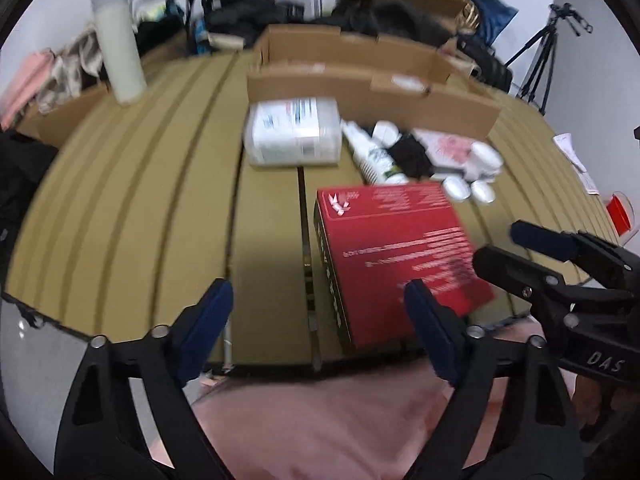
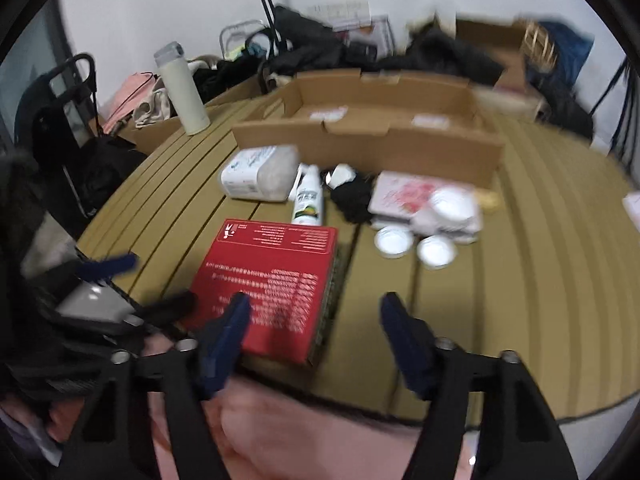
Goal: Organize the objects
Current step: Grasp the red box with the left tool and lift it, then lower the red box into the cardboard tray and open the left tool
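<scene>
A red carton (image 1: 396,256) lies flat at the near edge of the tan slatted table (image 1: 160,200). My left gripper (image 1: 316,296) stands open just short of it; its right finger overlaps the carton's near corner and nothing is pressed between the pads. In the right wrist view the carton (image 2: 272,284) lies ahead to the left. My right gripper (image 2: 316,304) is open over its near right corner. Each gripper shows in the other's view: the right gripper (image 1: 498,242) beside the carton's right edge, the left gripper (image 2: 148,284) at its left.
Behind the carton lie a wipes pack (image 2: 260,176), a white spray bottle (image 2: 308,196), a black cloth (image 2: 352,196), a pink-patterned flat box (image 2: 404,194), white jars (image 2: 452,208) and round lids (image 2: 394,242). An open cardboard box (image 2: 360,140) stands further back, a white flask (image 2: 182,88) far left.
</scene>
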The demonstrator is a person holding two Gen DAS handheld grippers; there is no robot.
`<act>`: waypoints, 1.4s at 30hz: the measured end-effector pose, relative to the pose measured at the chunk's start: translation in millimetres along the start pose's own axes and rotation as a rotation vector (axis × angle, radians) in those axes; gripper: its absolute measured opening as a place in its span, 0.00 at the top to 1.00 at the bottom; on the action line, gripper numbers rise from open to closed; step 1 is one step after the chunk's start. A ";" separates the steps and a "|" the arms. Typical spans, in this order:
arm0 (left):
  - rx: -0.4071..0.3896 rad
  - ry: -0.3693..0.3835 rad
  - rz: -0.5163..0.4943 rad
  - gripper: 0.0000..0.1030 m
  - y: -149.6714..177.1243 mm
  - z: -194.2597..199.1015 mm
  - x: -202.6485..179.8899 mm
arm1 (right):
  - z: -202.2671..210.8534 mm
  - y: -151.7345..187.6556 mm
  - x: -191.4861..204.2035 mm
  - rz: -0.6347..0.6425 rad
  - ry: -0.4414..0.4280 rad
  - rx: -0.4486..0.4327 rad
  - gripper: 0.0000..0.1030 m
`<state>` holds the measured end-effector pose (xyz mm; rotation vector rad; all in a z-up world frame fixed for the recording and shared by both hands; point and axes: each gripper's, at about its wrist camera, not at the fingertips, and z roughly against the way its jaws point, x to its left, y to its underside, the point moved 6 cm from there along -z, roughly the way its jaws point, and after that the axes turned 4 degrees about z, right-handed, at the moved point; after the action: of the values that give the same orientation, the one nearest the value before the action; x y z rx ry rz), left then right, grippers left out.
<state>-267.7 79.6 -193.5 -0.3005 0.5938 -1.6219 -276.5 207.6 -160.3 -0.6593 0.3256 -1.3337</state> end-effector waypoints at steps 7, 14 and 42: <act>0.051 0.197 0.135 0.28 -7.8 -19.6 9.0 | -41.2 2.2 -10.6 -0.127 -0.175 0.054 0.51; 0.041 0.256 0.132 0.53 -1.3 -7.9 -9.6 | -38.7 4.2 -6.4 -0.134 -0.196 0.054 0.58; -0.057 0.231 0.079 0.54 -287.3 -77.2 11.1 | -83.2 -247.5 -52.5 -0.157 -0.153 -0.094 0.62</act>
<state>-551.2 97.5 -104.4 -0.1300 0.8182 -1.5760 -530.9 214.4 -81.6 -0.8754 0.2163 -1.4134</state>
